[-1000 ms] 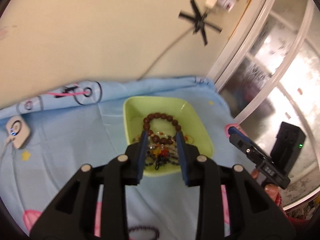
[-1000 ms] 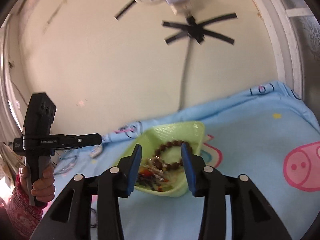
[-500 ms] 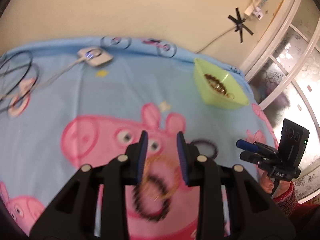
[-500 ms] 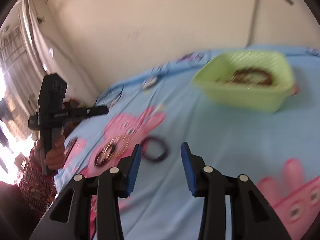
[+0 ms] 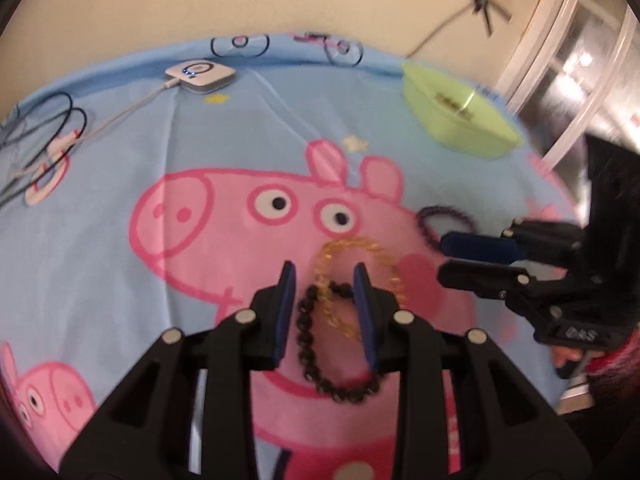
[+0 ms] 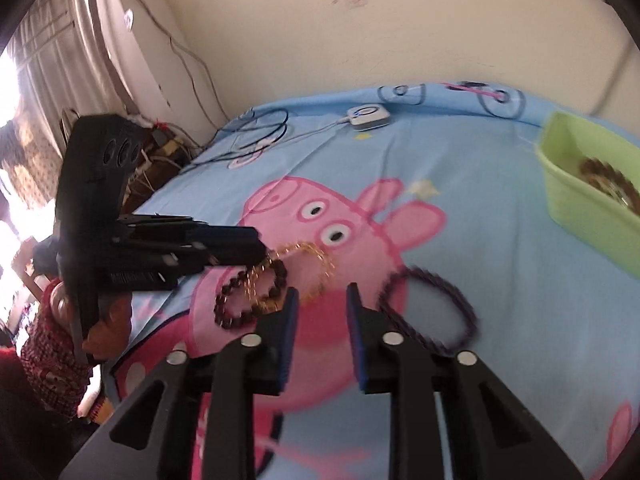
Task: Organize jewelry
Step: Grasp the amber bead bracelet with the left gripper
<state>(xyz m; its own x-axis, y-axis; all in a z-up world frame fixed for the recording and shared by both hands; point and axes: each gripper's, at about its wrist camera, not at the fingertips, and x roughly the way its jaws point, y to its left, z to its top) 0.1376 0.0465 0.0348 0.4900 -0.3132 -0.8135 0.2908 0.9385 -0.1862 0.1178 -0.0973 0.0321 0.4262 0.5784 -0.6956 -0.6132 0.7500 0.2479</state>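
spread over the bed is a sky-blue blanket printed with a big pink pig, and the jewelry lies on the pig's face. a dark bead bracelet and a thin gold chain lie looped across each other on the cheek, touching. the left gripper points down over this pair. its blue-lined jaws stand partly apart and both loops show in the gap between them. the pads press on neither, so it is parted and empty. from the right wrist view its tips sit right at the chain and the beads; whether they touch i cannot tell. just beside the chain, apart from it, a purple bracelet lies flat on the cloth. the right gripper hangs near it with the ring just off its right finger. its jaws show a clear gap with only pink cloth between them, holding nothing. farther off, at the blanket's far corner, sits a light green tray with brown beads in it. along the far edge by the cream wall rests a small white puck with a blue light, its cord running to dark cables. a hand in a red patterned sleeve grips the left tool's handle.
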